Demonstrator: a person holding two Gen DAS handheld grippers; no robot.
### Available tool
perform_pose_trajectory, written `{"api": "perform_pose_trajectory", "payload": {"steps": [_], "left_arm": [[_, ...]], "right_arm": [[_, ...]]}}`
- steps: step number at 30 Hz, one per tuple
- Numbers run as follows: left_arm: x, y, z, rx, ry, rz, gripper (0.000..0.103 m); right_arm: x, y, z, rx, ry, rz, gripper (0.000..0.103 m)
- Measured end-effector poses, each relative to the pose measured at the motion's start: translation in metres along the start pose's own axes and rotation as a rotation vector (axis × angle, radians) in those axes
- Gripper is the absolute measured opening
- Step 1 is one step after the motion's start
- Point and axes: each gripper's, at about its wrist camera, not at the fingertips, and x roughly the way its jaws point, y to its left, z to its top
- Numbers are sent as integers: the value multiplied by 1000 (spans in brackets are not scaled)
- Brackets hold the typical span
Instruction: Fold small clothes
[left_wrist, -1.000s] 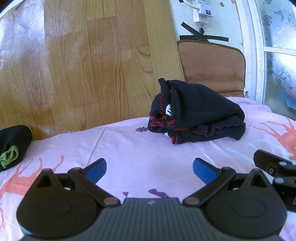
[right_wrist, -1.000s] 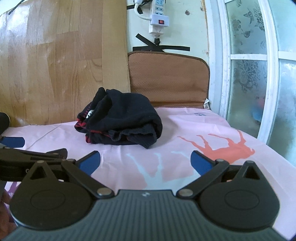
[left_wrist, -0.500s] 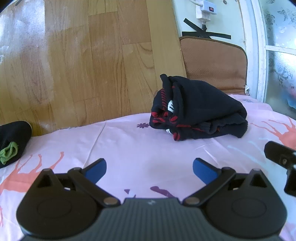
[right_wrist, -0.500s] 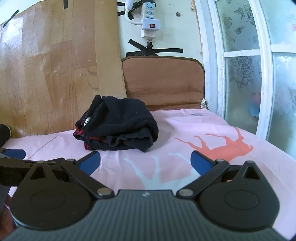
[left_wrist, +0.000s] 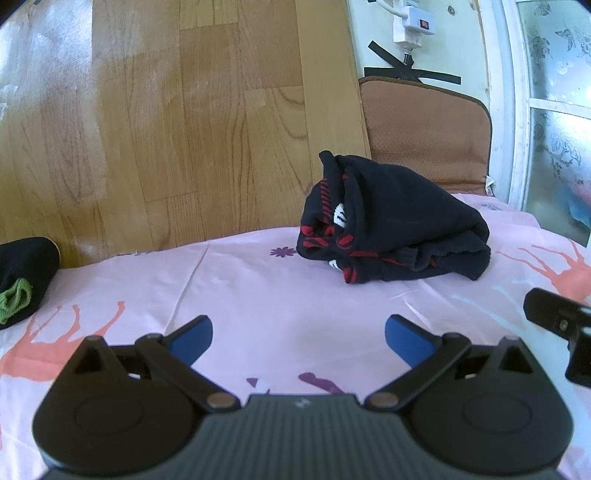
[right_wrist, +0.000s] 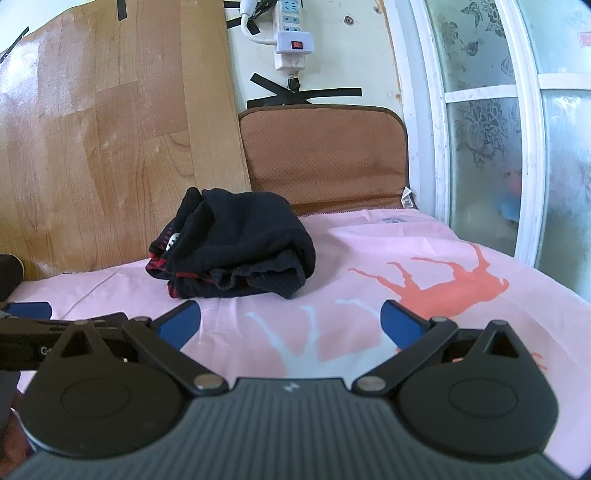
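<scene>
A black garment with red trim (left_wrist: 399, 225) lies folded in a bundle on the pink printed sheet (left_wrist: 258, 288), near the wooden board at the back. The right wrist view shows the same bundle (right_wrist: 243, 243) left of centre. My left gripper (left_wrist: 298, 334) hovers over the sheet in front of the bundle, open, with nothing between its blue pads. My right gripper (right_wrist: 290, 321) is also open and empty, short of the bundle. Part of the right gripper (left_wrist: 557, 321) shows at the right edge of the left wrist view.
A second dark item with a green piece (left_wrist: 22, 284) lies at the sheet's left edge. A wooden board (left_wrist: 166, 129) and a brown cushion (right_wrist: 325, 162) stand behind the bundle. A power strip (right_wrist: 290, 40) hangs on the wall; a frosted window (right_wrist: 517, 129) is right.
Both grippers have drawn back and tilted upward slightly, so the bundle sits a little lower and farther in the views. Both stay open; the bundle has not moved.
</scene>
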Motion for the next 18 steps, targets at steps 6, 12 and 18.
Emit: {"api": "perform_pose_trajectory", "payload": {"steps": [6, 12, 18], "left_arm": [[0, 0, 0, 1, 4, -1, 103], [1, -1, 0, 7, 5, 0, 103], [1, 1, 0, 0, 6, 7, 103]], "right_arm": [[1, -1, 0, 4, 3, 5, 103], [2, -1, 0, 7, 8, 9, 103], [1, 0, 0, 8, 8, 7, 103]]}}
